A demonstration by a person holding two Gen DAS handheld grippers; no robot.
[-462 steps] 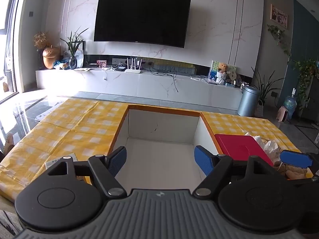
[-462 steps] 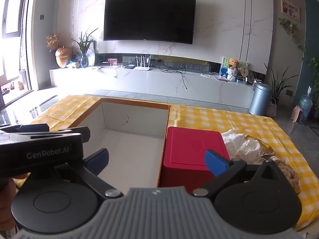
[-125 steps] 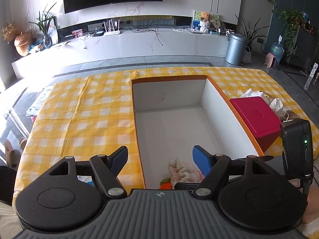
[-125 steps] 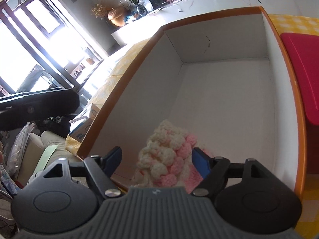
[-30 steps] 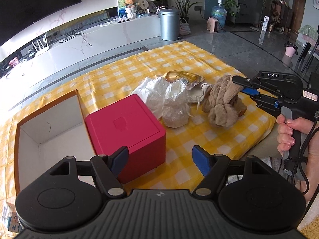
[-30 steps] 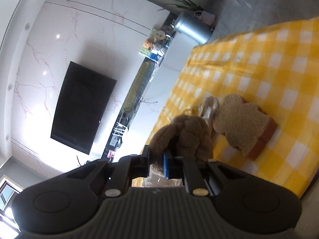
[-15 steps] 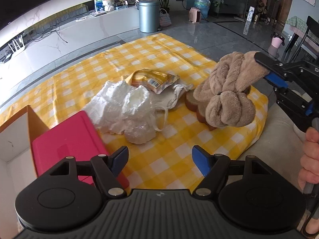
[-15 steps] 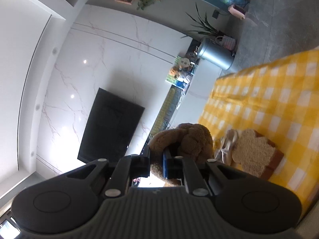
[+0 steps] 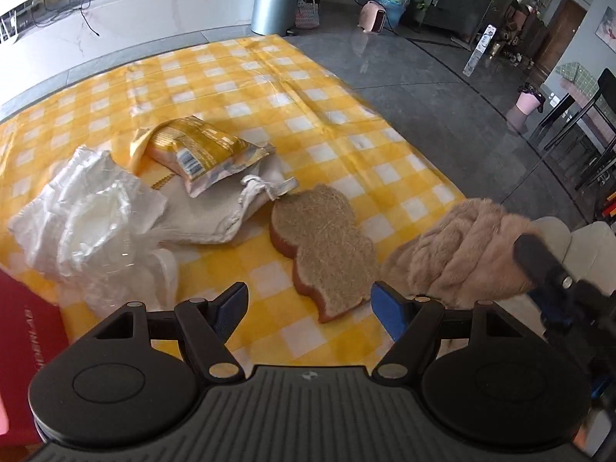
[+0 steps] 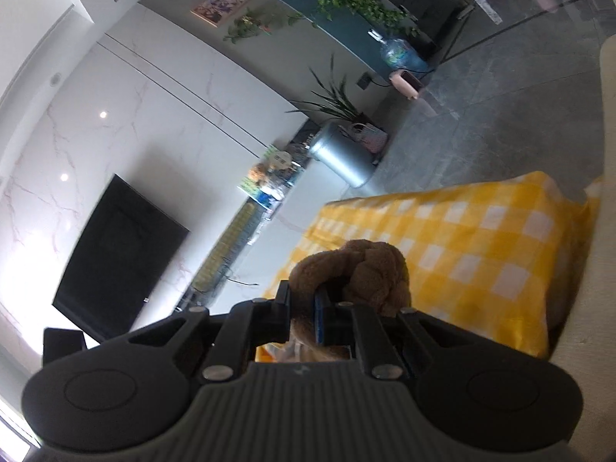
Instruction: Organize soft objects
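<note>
Left wrist view: lower and closer over the yellow checked cloth [image 9: 238, 77] than a second ago, left gripper [image 9: 308, 310] spread wide and empty above the bread-shaped sponge [image 9: 323, 246], with the red box [image 9: 23, 331] now only a sliver at the left edge; crumpled white plastic [image 9: 88, 223], a yellow snack packet [image 9: 200, 150] and a pale drawstring pouch [image 9: 215, 215] crowding the far side, the furry beige knotted plush [image 9: 458, 250] hanging at right. Right wrist view: right gripper [image 10: 302, 313] clamped on that plush [image 10: 358, 273], lifted clear of the cloth [image 10: 481, 254] and ready, by the look of it, for carrying to storage.
</note>
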